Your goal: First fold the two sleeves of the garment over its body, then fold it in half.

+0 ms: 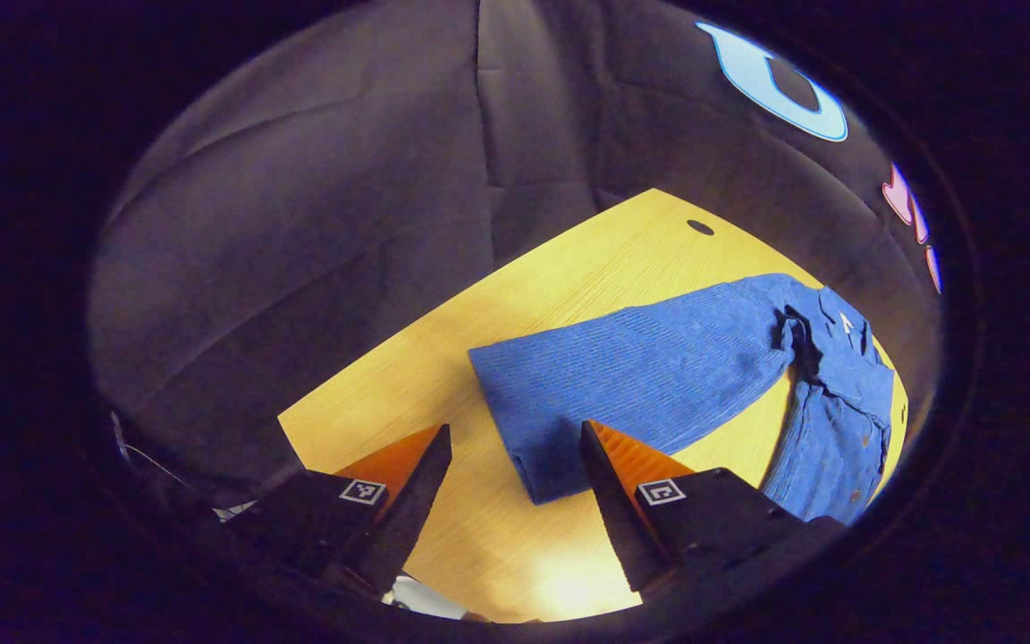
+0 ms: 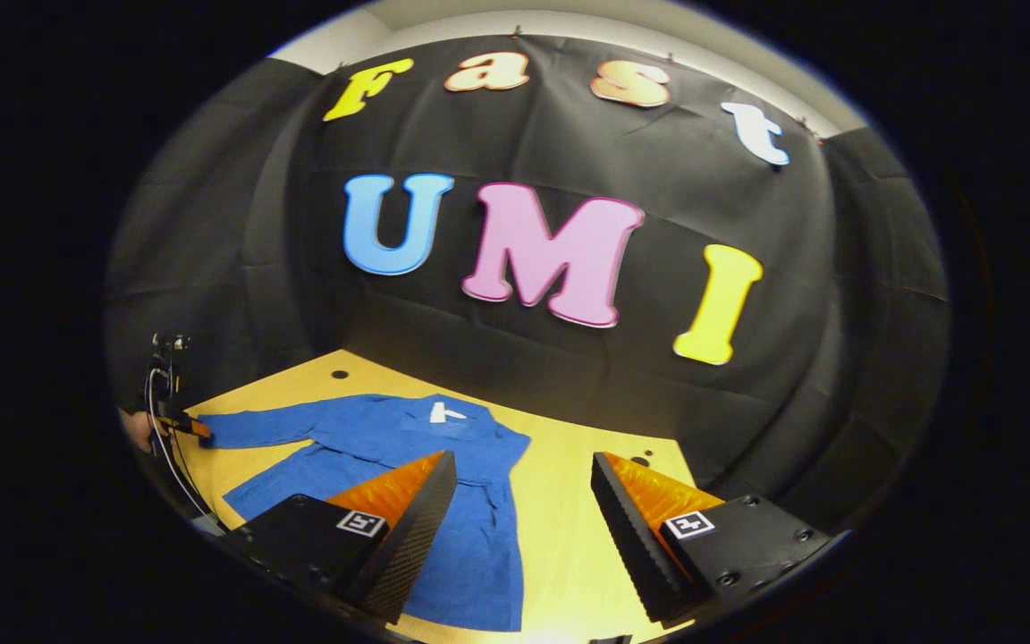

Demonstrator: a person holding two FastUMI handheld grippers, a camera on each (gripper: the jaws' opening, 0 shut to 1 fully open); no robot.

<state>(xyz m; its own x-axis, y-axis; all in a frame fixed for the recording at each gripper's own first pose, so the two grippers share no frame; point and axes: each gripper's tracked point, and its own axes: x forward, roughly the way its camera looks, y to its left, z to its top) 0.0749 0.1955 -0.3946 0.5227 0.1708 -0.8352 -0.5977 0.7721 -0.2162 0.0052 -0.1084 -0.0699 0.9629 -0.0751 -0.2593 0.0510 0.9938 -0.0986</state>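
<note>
A blue button-up garment [image 2: 470, 519] lies flat on the wooden table [image 2: 569, 537], collar [image 2: 446, 412] toward the back wall. One sleeve [image 2: 269, 427] stretches out to the left, where the left gripper [image 2: 190, 427] sits at its cuff, held by a hand [image 2: 135, 431]. In the left gripper view that sleeve [image 1: 649, 367] runs from the body [image 1: 837, 420] toward me, and its cuff [image 1: 537, 465] lies between the fingers of the open left gripper [image 1: 515, 429], nearer the right finger. The right gripper [image 2: 524, 456] hovers open above the garment's right edge, holding nothing. Its left finger hides part of the garment.
Black cloth walls stand close behind and beside the table. Small round holes [image 2: 333, 374] mark the tabletop [image 1: 569, 268] near its back edge. A cable and a small mount [image 2: 162, 376] stand at the table's left edge. Bare wood [image 2: 569, 572] lies right of the garment.
</note>
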